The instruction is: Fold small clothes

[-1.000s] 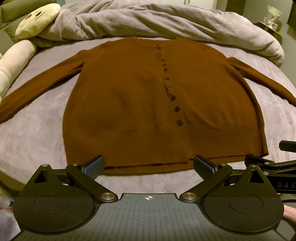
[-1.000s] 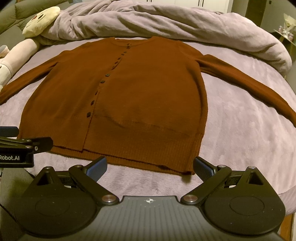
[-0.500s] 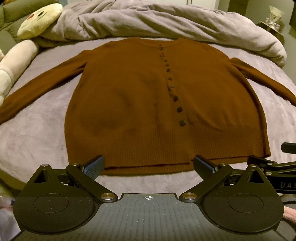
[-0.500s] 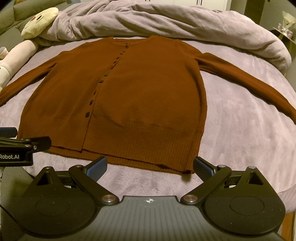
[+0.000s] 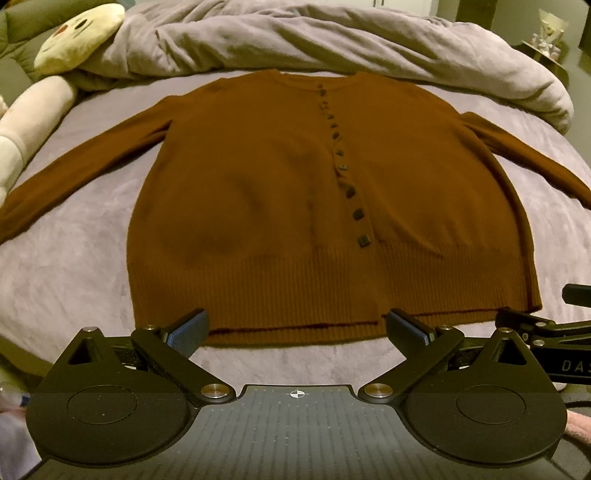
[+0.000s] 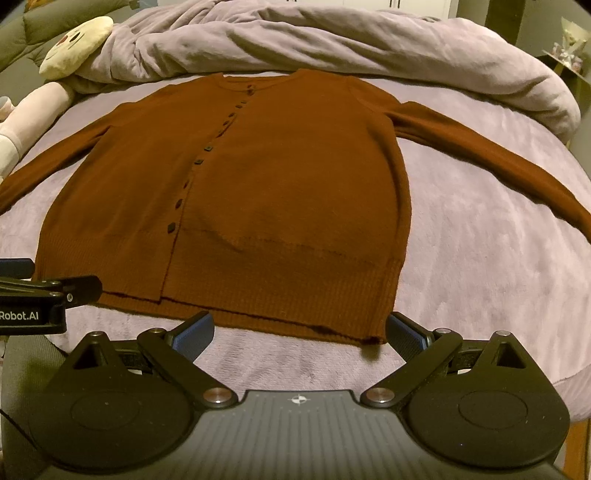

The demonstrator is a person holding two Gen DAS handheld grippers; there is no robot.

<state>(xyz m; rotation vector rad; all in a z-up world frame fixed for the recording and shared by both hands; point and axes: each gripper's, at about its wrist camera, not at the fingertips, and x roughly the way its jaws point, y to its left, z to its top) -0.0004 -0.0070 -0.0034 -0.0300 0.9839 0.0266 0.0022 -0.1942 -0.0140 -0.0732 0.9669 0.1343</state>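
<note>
We're hovering both grippers, left (image 5: 295, 328) and right (image 6: 300, 330), spread wide and empty; cardigan (image 5: 295, 206) is lying lengthwise toward 12 o'clock, hem nearest.

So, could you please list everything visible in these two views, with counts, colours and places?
cardigan: one, brown, flat and buttoned on the bed, sleeves spread.
bed cover: one, lilac-grey, under the cardigan.
duvet: one, grey, bunched beyond the collar.
plush toy: one, cream, far left.
shelf items: small, pale, far right; unclear.
left gripper: black, blue pads, open, at the hem.
right gripper: same, open, at the hem's right corner.
</note>
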